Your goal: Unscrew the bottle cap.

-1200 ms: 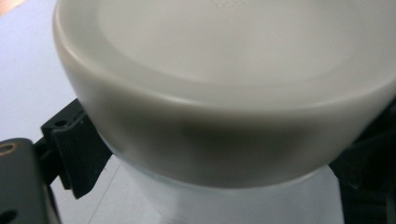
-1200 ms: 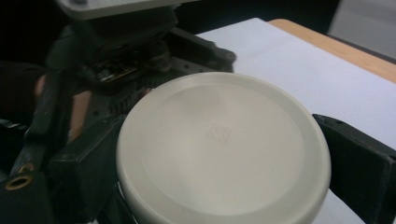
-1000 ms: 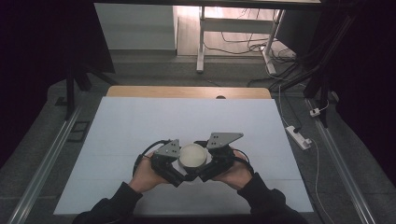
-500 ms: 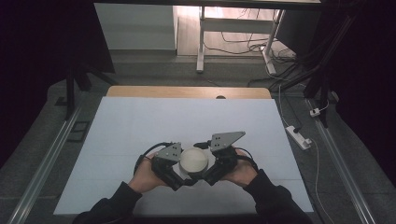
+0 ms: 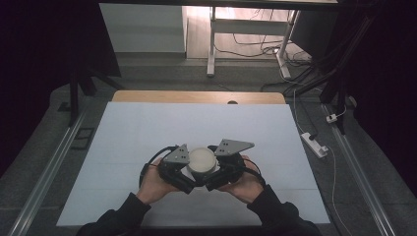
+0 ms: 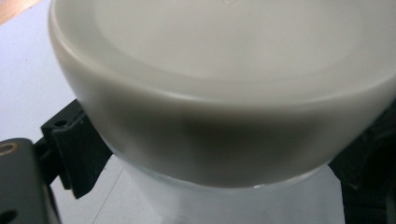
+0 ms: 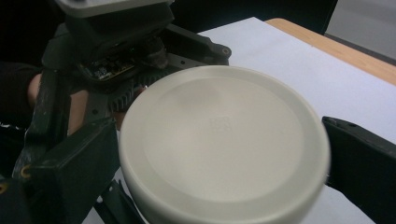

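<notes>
The white desk [image 5: 147,128] spans the high view, and the jar sits toward six o'clock on it, between both hands. The jar [image 6: 219,196] has a clear body under a broad cream lid [image 5: 201,160]. The left claw [image 5: 183,183] comes in from nine o'clock and clamps the body just below the lid; the right claw [image 7: 219,154] closes around the lid's rim from three o'clock. The lid looks like stiff, smooth plastic, probably slippery, so the rim seems the best purchase; the jar seems light.

Dark room; grey floor [image 5: 162,73]; white desk legs [image 5: 212,44] behind.
</notes>
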Available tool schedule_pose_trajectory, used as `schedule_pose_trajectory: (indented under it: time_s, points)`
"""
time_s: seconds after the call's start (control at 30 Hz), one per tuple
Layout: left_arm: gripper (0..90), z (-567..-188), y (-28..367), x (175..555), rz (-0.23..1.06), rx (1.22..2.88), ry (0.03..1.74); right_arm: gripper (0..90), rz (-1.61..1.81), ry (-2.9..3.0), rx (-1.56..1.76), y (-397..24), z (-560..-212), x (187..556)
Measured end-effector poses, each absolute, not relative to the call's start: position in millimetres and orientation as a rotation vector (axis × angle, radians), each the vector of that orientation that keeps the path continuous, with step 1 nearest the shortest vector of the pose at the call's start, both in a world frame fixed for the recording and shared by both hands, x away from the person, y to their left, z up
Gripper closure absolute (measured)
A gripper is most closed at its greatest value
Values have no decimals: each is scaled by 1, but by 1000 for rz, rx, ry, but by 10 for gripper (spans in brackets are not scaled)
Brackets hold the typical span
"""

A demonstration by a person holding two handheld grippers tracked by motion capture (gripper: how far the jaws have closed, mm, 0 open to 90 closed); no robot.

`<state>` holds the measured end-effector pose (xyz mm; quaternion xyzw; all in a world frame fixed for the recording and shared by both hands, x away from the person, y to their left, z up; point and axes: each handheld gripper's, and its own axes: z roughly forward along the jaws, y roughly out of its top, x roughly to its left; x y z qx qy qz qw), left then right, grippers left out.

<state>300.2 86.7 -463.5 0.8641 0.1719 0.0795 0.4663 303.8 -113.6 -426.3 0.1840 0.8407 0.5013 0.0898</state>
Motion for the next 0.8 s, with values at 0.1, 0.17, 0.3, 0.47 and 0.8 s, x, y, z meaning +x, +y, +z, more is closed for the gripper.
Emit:
schedule_pose_trajectory:
  time_s: [0.1, 0.17, 0.3, 0.47, 0.8]
  points:
    - [74, -463, 84, 299, 206, 2133, 422, 56, 1498, 2489, 564, -113, -429, 303]
    - [74, -463, 84, 299, 198, 2134, 421, 67, 1503, 2476, 554, -114, -430, 303]
    - [74, -464, 85, 300, 174, 2145, 392, 69, 1506, 2497, 520, -115, -430, 303]
    - [74, -465, 86, 301, 118, 2145, 334, 70, 1582, 2575, 431, -122, -431, 311]
    - [74, -467, 84, 301, 96, 2166, 293, 71, 1626, 2614, 320, -127, -430, 314]
